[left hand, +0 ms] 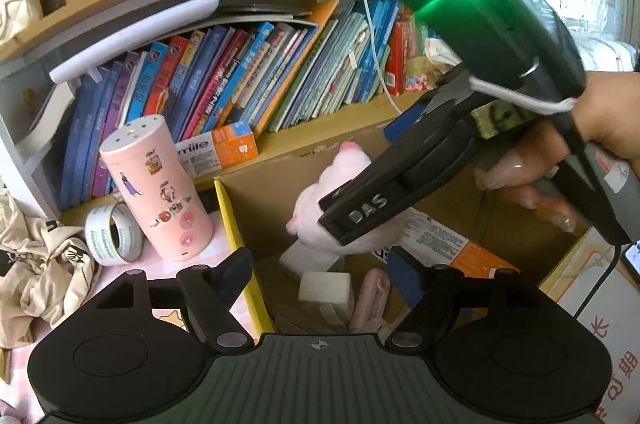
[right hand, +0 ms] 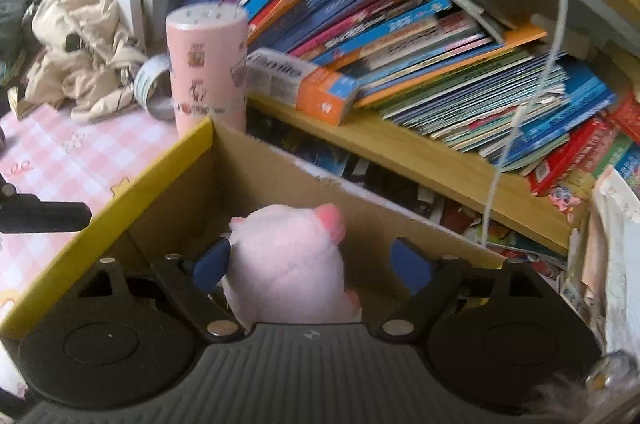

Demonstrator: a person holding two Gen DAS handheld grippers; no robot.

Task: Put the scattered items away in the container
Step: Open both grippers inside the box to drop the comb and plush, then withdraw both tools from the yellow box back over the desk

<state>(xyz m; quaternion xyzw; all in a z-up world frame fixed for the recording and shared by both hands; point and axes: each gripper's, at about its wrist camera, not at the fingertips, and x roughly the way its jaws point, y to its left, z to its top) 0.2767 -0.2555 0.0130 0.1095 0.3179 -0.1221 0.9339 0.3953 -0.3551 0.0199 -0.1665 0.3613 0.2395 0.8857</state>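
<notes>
Cardboard box (right hand: 280, 180), brown with one yellow-edged wall, sits on your surface (right hand: 60, 160) against a wooden bookshelf (right hand: 400, 152). That surface wears a pink-and-white checked cloth; the shelf behind is packed with one leaning row of thin, glossy books (left hand: 240, 76).

Your count outside the box: one pink cylinder (left hand: 156, 188) with stickers and a perforated white top, standing upright just beside the box's left wall; one roll of tape (left hand: 114, 238) leaning at its other side; one crumpled beige cloth (left hand: 44, 264) further left; one orange-and-white carton (right hand: 304, 80) lying on the shelf ledge.

Inside the box: one fluffy pink plush toy (right hand: 288, 264) with a darker pink ear, one white block (left hand: 326, 286), one pale pink oblong piece (left hand: 372, 298) and one printed flat carton (left hand: 444, 240).

Your right gripper (right hand: 312, 264) is over the box, its jaws spread wide; the plush toy sits between them, against the left blue pad and clear of the right pad. Your left gripper (left hand: 320, 264) also has its jaws apart, with nothing between them, above the box's left side. Your hand (left hand: 560, 152) around the right gripper's handle shows on the left camera.
</notes>
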